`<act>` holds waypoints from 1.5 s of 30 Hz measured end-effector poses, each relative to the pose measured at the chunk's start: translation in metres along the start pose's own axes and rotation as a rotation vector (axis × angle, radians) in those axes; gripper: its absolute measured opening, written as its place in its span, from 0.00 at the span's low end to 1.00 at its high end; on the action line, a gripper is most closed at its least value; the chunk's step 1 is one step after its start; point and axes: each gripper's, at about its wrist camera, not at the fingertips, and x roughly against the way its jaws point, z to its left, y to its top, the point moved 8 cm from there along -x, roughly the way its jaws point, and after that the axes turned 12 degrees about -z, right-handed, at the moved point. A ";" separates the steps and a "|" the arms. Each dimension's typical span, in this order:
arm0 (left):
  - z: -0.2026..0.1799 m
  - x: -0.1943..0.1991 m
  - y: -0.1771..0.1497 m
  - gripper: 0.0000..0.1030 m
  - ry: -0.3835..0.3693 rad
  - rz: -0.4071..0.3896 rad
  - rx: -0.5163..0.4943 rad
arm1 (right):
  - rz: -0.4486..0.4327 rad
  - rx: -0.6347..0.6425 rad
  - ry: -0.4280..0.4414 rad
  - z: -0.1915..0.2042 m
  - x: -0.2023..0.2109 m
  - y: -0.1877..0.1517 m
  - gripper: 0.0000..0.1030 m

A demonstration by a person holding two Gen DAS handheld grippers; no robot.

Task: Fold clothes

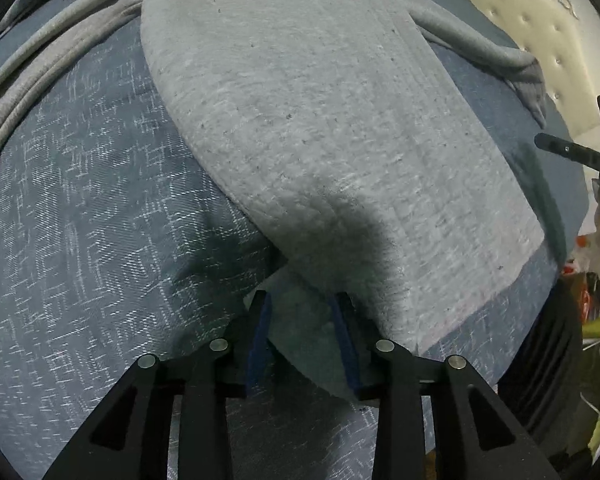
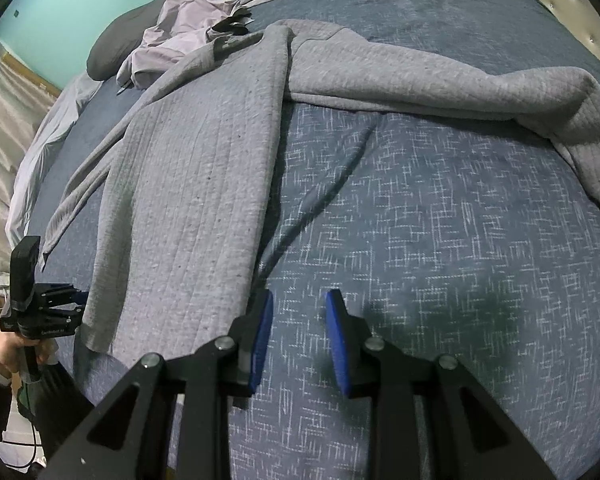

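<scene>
A grey knit garment (image 1: 320, 120) lies spread on the blue patterned bedspread (image 1: 80, 220), one panel folded over into a long strip. My left gripper (image 1: 302, 300) hovers at the strip's near corner, pads apart. Slack cloth lies between them, unpinched. In the right wrist view the same garment (image 2: 188, 180) runs up the bed and a sleeve (image 2: 460, 84) trails off to the right. My right gripper (image 2: 300, 296) stands open over bare bedspread (image 2: 440, 260), just right of the strip's edge, nothing between its pads. The left gripper (image 2: 78, 300) shows at the strip's lower left corner, held by a hand (image 2: 4, 352).
A crumpled lilac garment (image 2: 180, 28) lies at the far end of the bed by a dark grey pillow (image 2: 112, 52). A cream tufted headboard (image 1: 520, 20) borders the bed. Clutter and cables (image 1: 596, 300) sit beyond the bed's edge.
</scene>
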 end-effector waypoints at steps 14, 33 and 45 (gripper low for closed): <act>0.007 0.011 -0.016 0.16 0.006 0.000 -0.077 | -0.006 -0.001 0.000 0.002 0.006 0.000 0.26; 0.033 0.124 0.002 0.03 0.107 -0.208 -0.095 | 0.015 0.036 0.015 0.031 0.003 -0.001 0.26; 0.097 0.093 -0.034 0.03 0.169 -0.161 0.087 | 0.082 0.007 0.007 0.041 -0.013 -0.029 0.26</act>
